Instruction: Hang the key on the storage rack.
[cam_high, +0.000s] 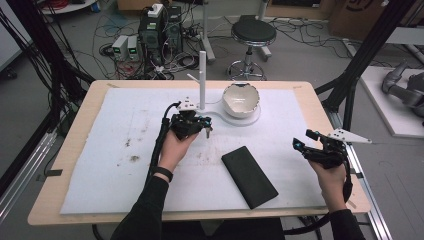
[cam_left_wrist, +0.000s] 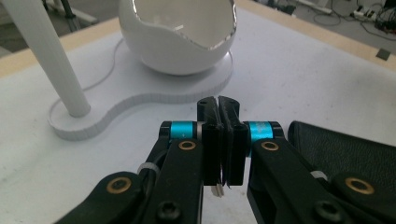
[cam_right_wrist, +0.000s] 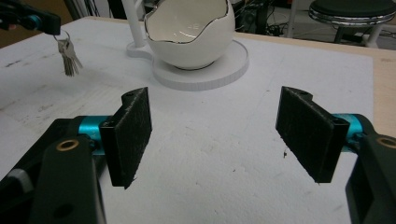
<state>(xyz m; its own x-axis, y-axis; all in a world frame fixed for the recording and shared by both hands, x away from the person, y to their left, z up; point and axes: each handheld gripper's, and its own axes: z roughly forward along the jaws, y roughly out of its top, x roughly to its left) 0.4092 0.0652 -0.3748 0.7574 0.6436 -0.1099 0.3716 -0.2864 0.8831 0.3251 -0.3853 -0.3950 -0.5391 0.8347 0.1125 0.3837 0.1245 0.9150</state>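
1. My left claw is pinching a bunch of keys, jaws pressed together on the ring; in the right gripper view the keys dangle clear of the worktop.
2. So I judge the pick-up done: the keys hang in the air, just at eight o'clock of the egg-shaped bowl.
3. The bowl sits on a white base beside a hook post, at twelve o'clock on the worktop.
4. Left to do, I reckon: carry the keys over and drop them in the bowl or hang them on the post.
5. My right claw stands spread and empty at four o'clock, beside a black wallet.
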